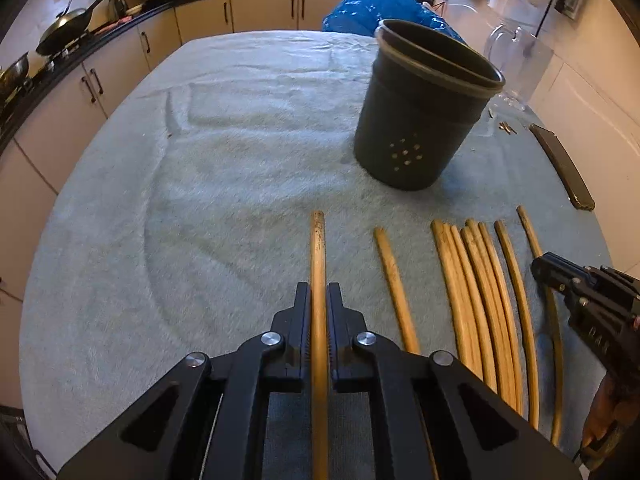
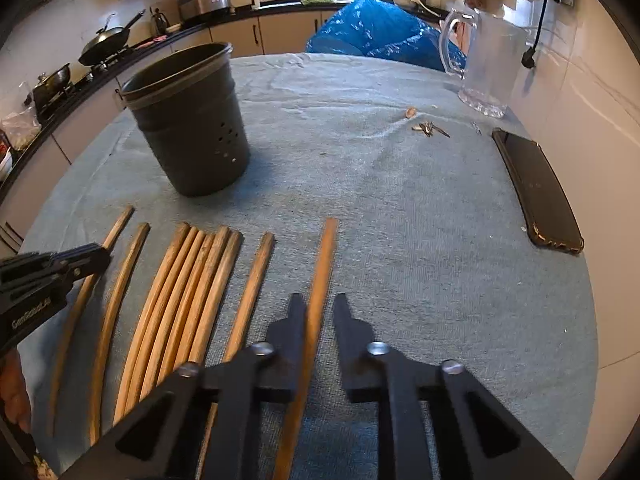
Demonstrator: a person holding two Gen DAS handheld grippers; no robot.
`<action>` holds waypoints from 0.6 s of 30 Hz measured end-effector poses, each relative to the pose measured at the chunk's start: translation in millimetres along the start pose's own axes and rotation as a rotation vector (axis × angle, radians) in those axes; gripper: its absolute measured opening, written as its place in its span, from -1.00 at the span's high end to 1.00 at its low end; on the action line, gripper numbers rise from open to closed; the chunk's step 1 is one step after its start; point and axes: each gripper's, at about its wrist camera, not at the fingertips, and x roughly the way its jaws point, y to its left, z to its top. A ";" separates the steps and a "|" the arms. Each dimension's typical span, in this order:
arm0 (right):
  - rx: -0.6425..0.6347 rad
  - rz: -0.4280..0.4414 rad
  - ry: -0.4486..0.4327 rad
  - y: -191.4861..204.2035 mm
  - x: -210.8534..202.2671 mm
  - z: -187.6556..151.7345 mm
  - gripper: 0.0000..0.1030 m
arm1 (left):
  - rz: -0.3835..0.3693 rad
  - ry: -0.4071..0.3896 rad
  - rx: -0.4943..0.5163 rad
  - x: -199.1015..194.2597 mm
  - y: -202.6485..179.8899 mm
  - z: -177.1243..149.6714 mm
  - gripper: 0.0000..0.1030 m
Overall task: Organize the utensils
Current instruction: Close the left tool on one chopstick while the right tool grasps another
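- A dark perforated holder (image 1: pixel 424 108) stands upright on the grey table cloth (image 1: pixel 240 140), beyond a row of wooden chopsticks (image 1: pixel 476 296) lying flat side by side; none can be seen standing in it, so the sorting appears barely begun.
- The left gripper (image 1: pixel 319 300) has its jaws pressed together on the leftmost chopstick (image 1: pixel 318 248), which lies apart from the rest of the row.
- The right gripper (image 2: pixel 319 308) holds its jaws apart, straddling the rightmost chopstick (image 2: pixel 324 256) without clamping it; the stick runs close by the left jaw.
- By this count about ten sticks remain on the cloth, all still to be gathered and dropped into the holder.
- The holder's interior is not visible from either camera, so whether anything already sits inside cannot be told.
- The near ends of the sticks are cut off by the frame edges and the gripper bodies.
- Whether the gripped stick is lifted or resting on the cloth is hard to make out.
- A dark phone (image 2: pixel 536 192) lies well apart to the right.
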 end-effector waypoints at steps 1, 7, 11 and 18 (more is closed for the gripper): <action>0.011 0.011 0.005 -3.8 -1.6 -1.9 0.81 | -0.008 0.010 -0.003 -2.4 1.5 -2.7 0.86; 0.039 0.041 0.043 -21.4 -18.3 -25.3 0.82 | -0.045 0.070 0.027 -19.0 9.8 -26.3 0.86; 0.049 0.048 0.065 -29.5 -25.6 -34.8 0.70 | -0.104 0.097 0.005 -23.2 19.2 -29.2 0.82; 0.035 0.036 0.102 -25.8 -19.7 -25.3 0.36 | -0.098 0.111 0.002 -16.4 19.4 -15.9 0.79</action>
